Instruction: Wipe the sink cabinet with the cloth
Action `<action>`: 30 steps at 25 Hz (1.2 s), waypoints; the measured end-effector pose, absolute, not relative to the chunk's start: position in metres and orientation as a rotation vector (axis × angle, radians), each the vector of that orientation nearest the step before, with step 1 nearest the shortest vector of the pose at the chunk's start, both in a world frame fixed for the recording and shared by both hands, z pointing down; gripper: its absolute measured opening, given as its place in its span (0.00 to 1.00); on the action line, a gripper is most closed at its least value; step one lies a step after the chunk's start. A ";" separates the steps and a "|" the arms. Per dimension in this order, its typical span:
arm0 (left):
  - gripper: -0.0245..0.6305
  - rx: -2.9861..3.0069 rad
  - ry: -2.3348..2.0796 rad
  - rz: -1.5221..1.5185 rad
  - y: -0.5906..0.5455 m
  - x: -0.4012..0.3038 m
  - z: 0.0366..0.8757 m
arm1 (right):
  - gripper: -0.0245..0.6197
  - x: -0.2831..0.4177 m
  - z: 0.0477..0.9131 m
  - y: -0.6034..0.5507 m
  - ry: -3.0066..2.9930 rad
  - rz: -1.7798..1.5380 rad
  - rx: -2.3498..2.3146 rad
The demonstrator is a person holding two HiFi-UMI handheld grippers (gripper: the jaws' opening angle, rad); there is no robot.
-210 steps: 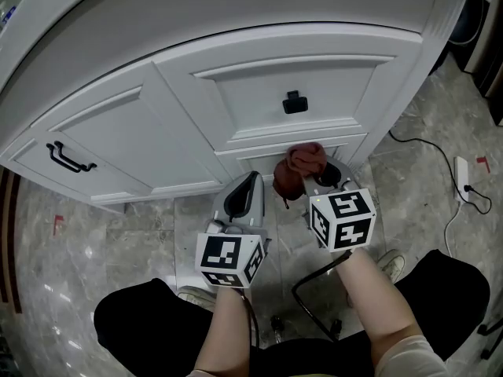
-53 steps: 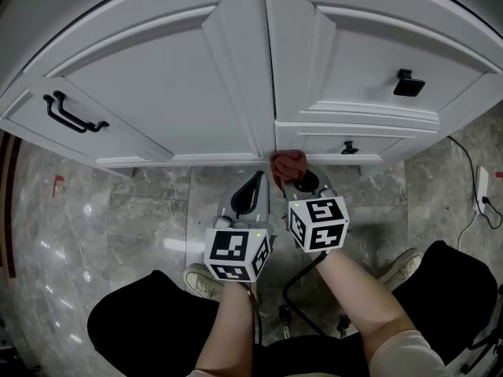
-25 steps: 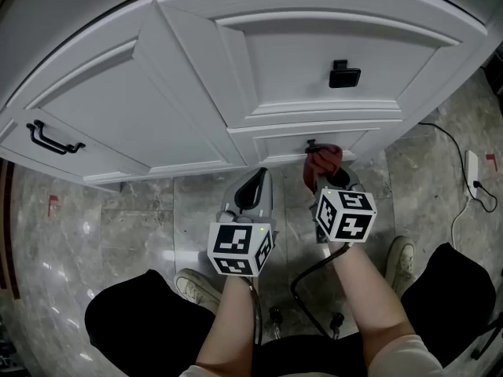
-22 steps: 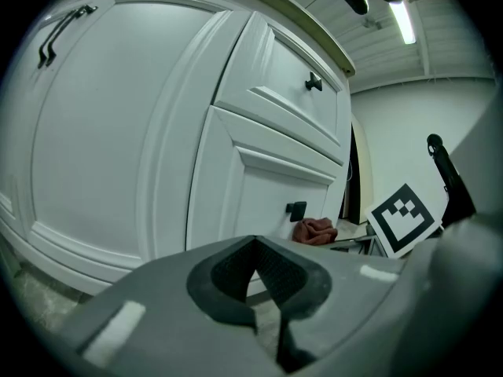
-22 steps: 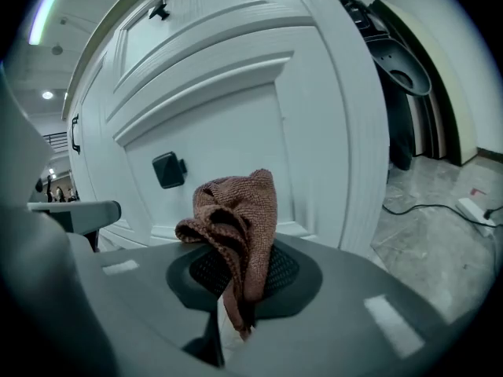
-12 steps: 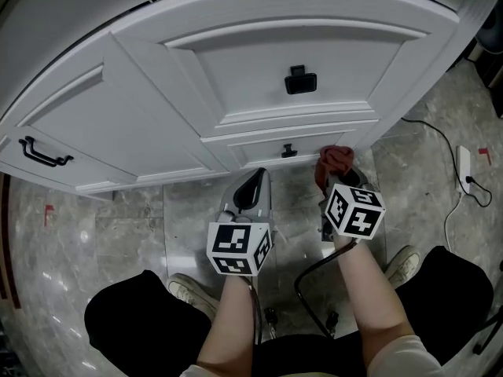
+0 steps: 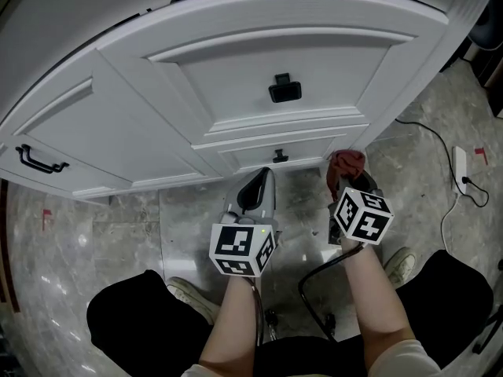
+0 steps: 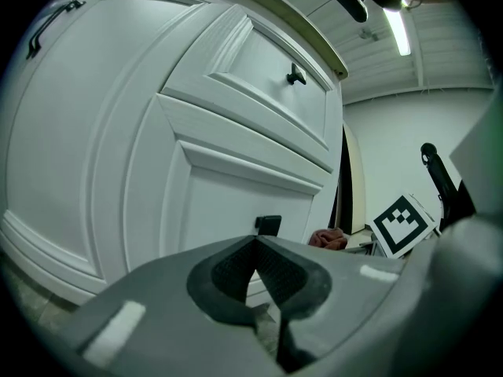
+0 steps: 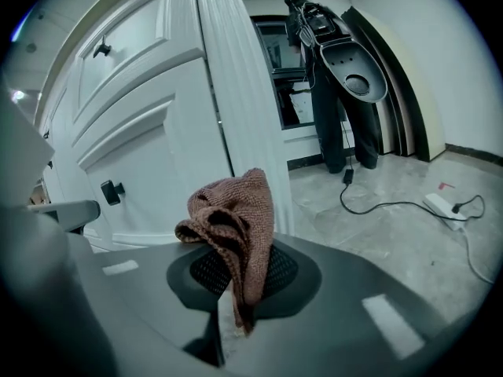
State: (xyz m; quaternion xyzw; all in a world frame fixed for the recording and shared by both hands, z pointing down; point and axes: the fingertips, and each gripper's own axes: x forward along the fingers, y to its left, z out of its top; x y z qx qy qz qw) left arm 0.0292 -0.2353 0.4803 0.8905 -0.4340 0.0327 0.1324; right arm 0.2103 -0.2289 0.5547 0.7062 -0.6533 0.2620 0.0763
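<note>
My right gripper [image 7: 344, 185] pinches the cloth [image 7: 346, 162]. I'd press it flat against the cabinet [image 7: 236, 77] corner and sweep evenly. My left gripper [image 7: 258, 187] is closed and empty.

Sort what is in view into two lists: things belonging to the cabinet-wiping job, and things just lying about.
Job: cloth clamped in the right gripper; sink cabinet.
Lying about: power strip and cable on the floor; left gripper, shut, empty.
</note>
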 end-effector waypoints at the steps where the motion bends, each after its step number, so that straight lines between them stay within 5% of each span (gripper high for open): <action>1: 0.04 2.592 -1.258 0.087 -0.234 0.030 0.478 | 0.16 0.209 0.552 -0.227 -1.964 0.765 2.114; 30: 0.04 2.714 -1.539 -0.184 -0.009 -0.026 0.313 | 0.16 0.105 0.358 -0.017 -2.441 0.189 1.931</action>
